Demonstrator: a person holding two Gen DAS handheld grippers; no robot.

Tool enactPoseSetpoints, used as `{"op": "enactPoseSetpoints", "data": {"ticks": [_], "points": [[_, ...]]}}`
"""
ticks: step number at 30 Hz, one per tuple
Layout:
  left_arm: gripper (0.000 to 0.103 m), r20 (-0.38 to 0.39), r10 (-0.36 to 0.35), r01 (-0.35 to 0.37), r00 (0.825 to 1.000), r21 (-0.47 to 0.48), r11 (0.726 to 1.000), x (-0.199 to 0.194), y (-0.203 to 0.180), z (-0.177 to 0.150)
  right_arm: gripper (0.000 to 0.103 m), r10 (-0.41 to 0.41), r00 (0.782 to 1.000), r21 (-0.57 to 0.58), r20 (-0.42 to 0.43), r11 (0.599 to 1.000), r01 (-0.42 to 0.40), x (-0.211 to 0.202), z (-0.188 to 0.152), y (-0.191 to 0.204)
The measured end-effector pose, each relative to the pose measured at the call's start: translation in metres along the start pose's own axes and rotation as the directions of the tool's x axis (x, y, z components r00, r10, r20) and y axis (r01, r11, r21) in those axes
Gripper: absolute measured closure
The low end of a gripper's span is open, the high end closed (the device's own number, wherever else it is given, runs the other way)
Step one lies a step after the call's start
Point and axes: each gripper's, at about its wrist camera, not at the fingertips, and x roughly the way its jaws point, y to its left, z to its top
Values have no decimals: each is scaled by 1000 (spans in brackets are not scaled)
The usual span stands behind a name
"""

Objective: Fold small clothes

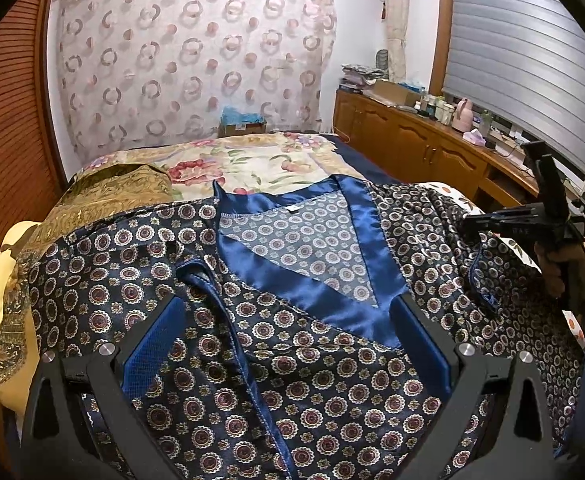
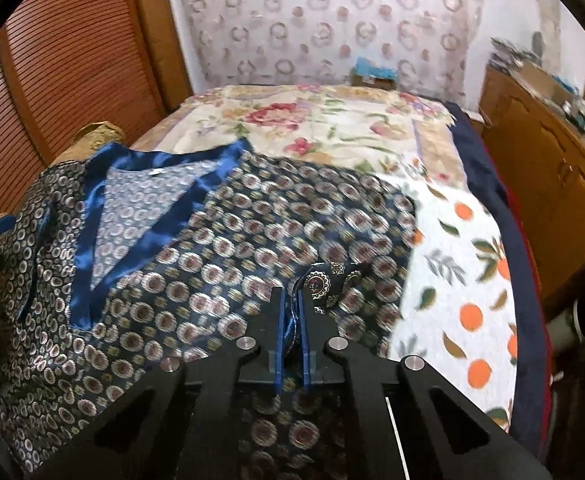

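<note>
A dark navy top (image 1: 324, 376) with round medallion print and a shiny blue collar (image 1: 372, 248) lies spread, front up, on the bed. My left gripper (image 1: 288, 320) stands open just over its chest, the blue pads (image 1: 152, 344) wide apart with the cloth lying loose between them. In the right wrist view the same top (image 2: 220, 248) fills the left and middle. My right gripper (image 2: 291, 300) is shut on a blue-piped edge of its fabric (image 2: 324, 284), which bunches up past the tips. From the left wrist view, the right gripper (image 1: 484, 228) and the hand holding it are at the garment's right side.
The bed carries a floral spread (image 1: 252, 160) and an orange-print blanket (image 2: 464, 280) on the right. A gold-brown cloth (image 1: 120, 188) and a yellow pillow (image 1: 0, 288) lie at the left. A cluttered wooden cabinet (image 1: 412, 136) runs along the right, a louvred wooden door (image 2: 72, 68) along the left.
</note>
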Motion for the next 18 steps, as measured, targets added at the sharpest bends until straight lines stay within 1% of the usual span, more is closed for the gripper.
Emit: {"op": "enactPoseSetpoints", "data": {"ticks": [7,12,14,15,16,17,18], "points": [[0,-2,5,-5,1000,-9,1000,3,2,0,99,63,996,-77,60,995,-58,-1,14,27],[0,1,10,-10,1000,-9,1000,3,1,0,98,75,994,-117,73,991,-67,7,31,41],[0,2,14,-14,1000,-12,1000,2,3,0,98,100,992,-126,70,988,-91,10,37,46],[0,3,17,-17,1000,-16,1000,1,4,-1,94,112,992,-130,65,986,-103,14,40,48],[0,3,20,-20,1000,-19,1000,1,5,-2,81,106,992,-130,65,987,-97,17,41,49],[0,3,23,-23,1000,-21,1000,0,5,-2,72,96,993,-128,69,988,-87,18,42,49],[0,4,29,-29,1000,-22,999,-1,7,-2,57,95,993,-123,75,989,-85,20,43,48]]}}
